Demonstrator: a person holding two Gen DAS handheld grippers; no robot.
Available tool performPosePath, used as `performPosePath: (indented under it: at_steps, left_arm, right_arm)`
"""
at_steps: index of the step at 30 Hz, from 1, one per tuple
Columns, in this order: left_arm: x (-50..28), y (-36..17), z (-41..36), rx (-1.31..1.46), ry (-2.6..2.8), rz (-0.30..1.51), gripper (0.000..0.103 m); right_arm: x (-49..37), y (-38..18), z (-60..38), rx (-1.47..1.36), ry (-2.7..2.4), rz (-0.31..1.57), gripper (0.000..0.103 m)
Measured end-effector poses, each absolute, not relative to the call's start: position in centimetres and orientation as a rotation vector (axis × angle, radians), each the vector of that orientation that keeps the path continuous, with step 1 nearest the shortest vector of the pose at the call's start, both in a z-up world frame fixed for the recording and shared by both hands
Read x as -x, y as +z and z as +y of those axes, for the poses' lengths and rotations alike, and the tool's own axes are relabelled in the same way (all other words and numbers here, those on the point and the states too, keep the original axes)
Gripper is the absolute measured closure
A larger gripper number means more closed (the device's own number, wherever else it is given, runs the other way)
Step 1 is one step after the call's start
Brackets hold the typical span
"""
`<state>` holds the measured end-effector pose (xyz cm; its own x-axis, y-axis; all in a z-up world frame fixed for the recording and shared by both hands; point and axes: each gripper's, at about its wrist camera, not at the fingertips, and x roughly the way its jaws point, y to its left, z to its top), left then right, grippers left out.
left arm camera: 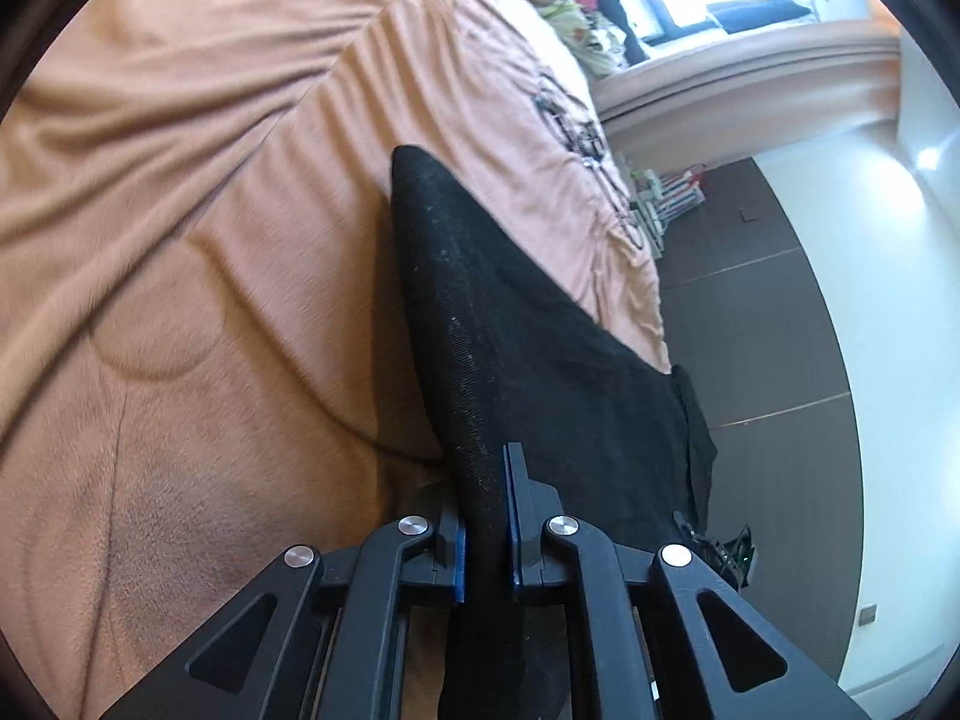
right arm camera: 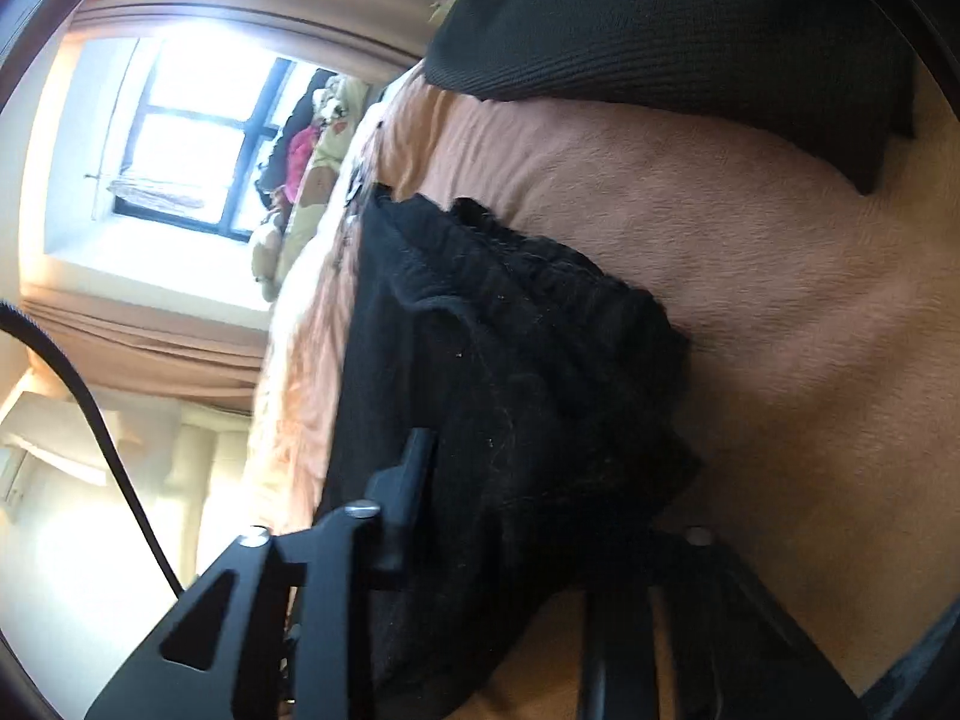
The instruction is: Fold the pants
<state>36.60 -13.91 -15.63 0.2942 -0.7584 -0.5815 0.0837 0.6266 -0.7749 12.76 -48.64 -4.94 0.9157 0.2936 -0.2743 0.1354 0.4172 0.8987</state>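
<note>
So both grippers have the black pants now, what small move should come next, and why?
Probably lift both ends a little and carry them over the bed to make the fold. The left gripper pinches a narrow fold of the black pants, and the right gripper has bunched cloth between its fingers. Part of the pants hangs past the edge of the orange blanket, so it needs raising first.

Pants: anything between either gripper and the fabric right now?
Nothing visible. The left gripper already has its blue pads pressed on a fold of the black pants. In the right wrist view the right gripper has bunched pants between its fingers, lying over the tan blanket.
</note>
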Motion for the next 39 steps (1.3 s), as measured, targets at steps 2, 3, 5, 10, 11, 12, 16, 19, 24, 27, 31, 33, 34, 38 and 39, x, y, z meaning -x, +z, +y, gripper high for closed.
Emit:
performPosePath:
  at_steps: [2,3,5,10,11,12,16,19,24,27,31,33,34,38,39]
  left_arm:
    - [-36.7,-14.8,-13.8,0.715,-0.638,1.127,0.093]
    - [-36.8,-14.4,-13.7,0.714,-0.638,1.119,0.093]
    - [-37.0,-13.7,-13.0,0.716,-0.639,1.101,0.094]
    - [-37.5,-11.7,-10.2,0.725,-0.615,1.052,0.094]
    - [-37.4,-11.4,-9.4,0.726,-0.606,1.044,0.094]
    - [-37.4,-11.2,-8.5,0.728,-0.597,1.036,0.094]
    - [-37.8,-10.4,-5.3,0.738,-0.552,1.016,0.094]
    - [-37.1,-10.3,-2.4,0.751,-0.515,0.999,0.094]
    - [-36.0,-10.5,2.1,0.776,-0.457,0.975,0.094]
    - [-35.5,-10.3,4.6,0.784,-0.429,0.964,0.094]
    - [-34.9,-10.1,7.1,0.786,-0.401,0.953,0.094]
    - [-34.9,-10.0,8.2,0.786,-0.386,0.945,0.094]
    - [-34.9,-10.1,8.8,0.786,-0.379,0.944,0.094]
    - [-34.6,-11.9,10.2,0.799,-0.357,0.984,0.094]
    - [-34.5,-12.3,10.2,0.796,-0.352,0.994,0.093]
  right_arm:
    - [-12.5,-4.1,-48.4,-1.128,0.128,0.407,0.086]
    - [-12.4,-3.4,-48.1,-1.118,0.142,0.399,0.086]
    - [-12.4,-2.5,-47.5,-1.087,0.152,0.394,0.086]
    - [-13.5,0.0,-45.4,-1.028,0.216,0.397,0.086]
    - [-13.9,0.2,-45.0,-1.021,0.231,0.399,0.086]
    - [-14.4,0.5,-44.2,-1.013,0.248,0.404,0.086]
    - [-16.2,0.5,-41.9,-0.986,0.304,0.427,0.086]
    - [-18.3,0.7,-40.0,-0.975,0.345,0.444,0.087]
    - [-21.7,0.7,-37.7,-0.970,0.406,0.475,0.086]
    - [-23.2,0.7,-36.9,-0.958,0.435,0.493,0.086]
    - [-24.9,0.6,-35.5,-0.949,0.471,0.521,0.087]
    - [-25.9,0.7,-34.9,-0.929,0.477,0.535,0.087]
    - [-26.1,0.7,-34.7,-0.909,0.474,0.545,0.086]
    - [-26.8,0.5,-34.5,-0.826,0.388,0.620,0.086]
    - [-26.9,0.0,-35.1,-0.804,0.342,0.651,0.085]
